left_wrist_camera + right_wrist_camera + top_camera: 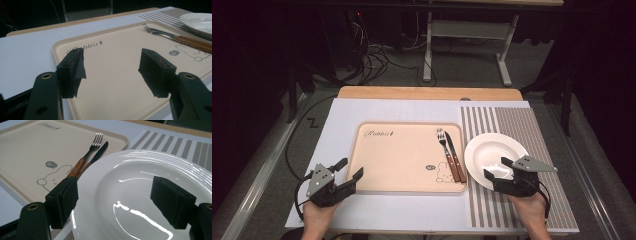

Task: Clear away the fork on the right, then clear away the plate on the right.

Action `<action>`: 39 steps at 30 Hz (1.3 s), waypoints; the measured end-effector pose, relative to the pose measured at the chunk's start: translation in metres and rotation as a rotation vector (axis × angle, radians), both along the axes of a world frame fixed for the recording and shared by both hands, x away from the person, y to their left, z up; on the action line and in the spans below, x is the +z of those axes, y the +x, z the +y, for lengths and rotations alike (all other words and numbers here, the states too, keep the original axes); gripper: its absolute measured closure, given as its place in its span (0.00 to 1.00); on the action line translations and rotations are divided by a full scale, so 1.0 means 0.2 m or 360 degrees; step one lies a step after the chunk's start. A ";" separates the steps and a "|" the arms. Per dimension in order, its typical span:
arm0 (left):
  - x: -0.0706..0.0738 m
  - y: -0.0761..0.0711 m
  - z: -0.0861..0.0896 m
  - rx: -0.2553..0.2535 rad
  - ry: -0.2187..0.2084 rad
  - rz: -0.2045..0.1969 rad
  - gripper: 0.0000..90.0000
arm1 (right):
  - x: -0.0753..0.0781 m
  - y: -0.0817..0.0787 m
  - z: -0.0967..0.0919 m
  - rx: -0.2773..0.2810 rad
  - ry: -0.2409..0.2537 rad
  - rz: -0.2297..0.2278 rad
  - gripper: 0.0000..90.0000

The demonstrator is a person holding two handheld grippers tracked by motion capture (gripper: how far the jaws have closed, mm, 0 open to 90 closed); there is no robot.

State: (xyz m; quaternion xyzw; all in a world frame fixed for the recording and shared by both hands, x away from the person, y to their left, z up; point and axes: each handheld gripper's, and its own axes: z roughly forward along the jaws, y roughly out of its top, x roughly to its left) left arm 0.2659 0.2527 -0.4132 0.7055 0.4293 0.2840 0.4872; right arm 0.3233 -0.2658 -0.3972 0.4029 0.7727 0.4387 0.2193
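Right gripper [499,169] tilted low, jaws spread wide and empty over near rim of white plate [492,150], left gripper [350,169] gaping empty at beige tray [404,155] corner

overhead and both close views share tray [404,155].

Counted on the table: one beige tray [402,165], one fork [446,150] and one knife [455,156] lying on it, one white plate [487,150], one striped placemat [532,125], and two handheld grippers, left gripper [352,170] and right gripper [497,167].
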 end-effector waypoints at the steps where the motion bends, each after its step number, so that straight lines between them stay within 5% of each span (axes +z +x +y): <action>1: 0.00 0.00 0.00 0.0001 0.0003 0.0009 0.42 | 0.00 -0.01 -0.01 -0.0013 0.0006 -0.0007 0.26; 25: -0.01 0.00 0.01 0.0001 -0.0015 0.0001 0.37 | -0.04 -0.05 -0.19 -0.0158 0.0162 -0.0075 0.22; 39: -0.01 0.00 -0.03 -0.0004 0.0051 -0.0031 0.35 | -0.06 -0.03 -0.24 -0.0239 0.0184 -0.0047 0.22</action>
